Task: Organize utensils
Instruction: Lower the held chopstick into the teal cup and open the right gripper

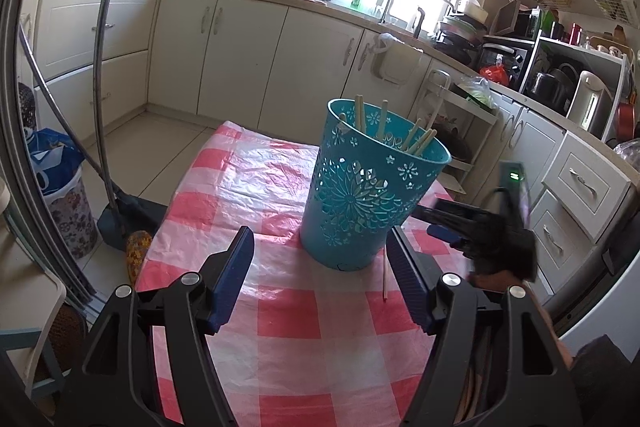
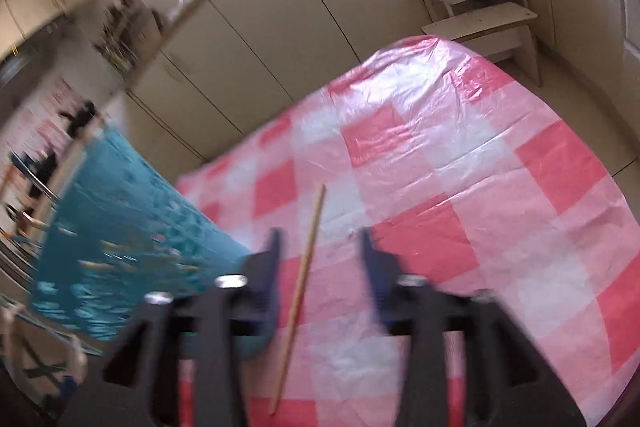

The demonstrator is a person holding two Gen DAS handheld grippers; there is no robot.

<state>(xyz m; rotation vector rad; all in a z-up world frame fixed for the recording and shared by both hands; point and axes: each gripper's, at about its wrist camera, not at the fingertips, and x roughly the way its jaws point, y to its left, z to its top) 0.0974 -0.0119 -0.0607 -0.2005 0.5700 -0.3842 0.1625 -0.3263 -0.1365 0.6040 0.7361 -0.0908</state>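
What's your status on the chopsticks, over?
Both grippers, left and right, open, empty. One chopstick loose on tablecloth beside teal holder. Nothing blocking.

Chopsticks (image 1: pixel 416 141) stand in the basket (image 1: pixel 360 203) on the table (image 1: pixel 280 327); one chopstick (image 1: pixel 385 277) lies just right of it.

A table (image 1: pixel 280 327) covered with a crinkled red-and-white checked plastic cloth (image 1: pixel 248 183) carries an upright teal basket (image 1: pixel 368 187) with cut-out flowers, standing toward its far side, and a single wooden chopstick (image 2: pixel 300 291) lying flat just beside the basket's base
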